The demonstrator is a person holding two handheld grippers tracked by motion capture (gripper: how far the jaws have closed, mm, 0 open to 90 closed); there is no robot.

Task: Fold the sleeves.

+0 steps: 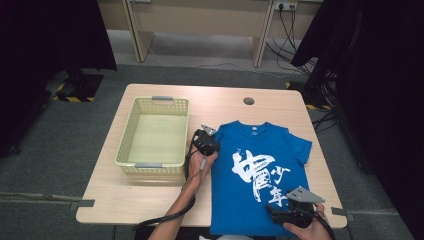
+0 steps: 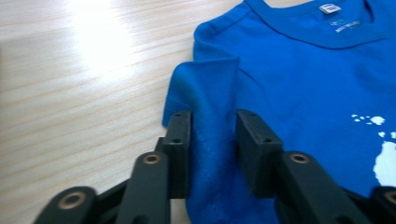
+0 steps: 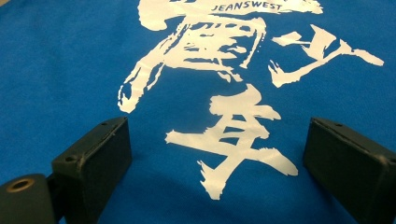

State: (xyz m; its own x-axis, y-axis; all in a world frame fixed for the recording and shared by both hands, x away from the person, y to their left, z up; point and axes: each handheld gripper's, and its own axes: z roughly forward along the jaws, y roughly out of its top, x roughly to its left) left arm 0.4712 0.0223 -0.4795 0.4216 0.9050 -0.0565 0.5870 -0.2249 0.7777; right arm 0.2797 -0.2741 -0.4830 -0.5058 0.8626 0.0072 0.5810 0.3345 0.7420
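A blue T-shirt with a white brush-style print lies flat, front up, on the right half of the wooden table, collar toward the far side. My left gripper is at the shirt's left sleeve. In the left gripper view its jaws pinch a raised fold of the sleeve, with cloth filling the gap between the pads. My right gripper rests low over the shirt's hem near the table's front edge. Its jaws stand wide open over the printed characters, with flat cloth between them.
A pale yellow plastic basket with nothing in it stands on the left half of the table, just left of the left gripper. A round cable hole is near the far edge. Black curtains hang on both sides.
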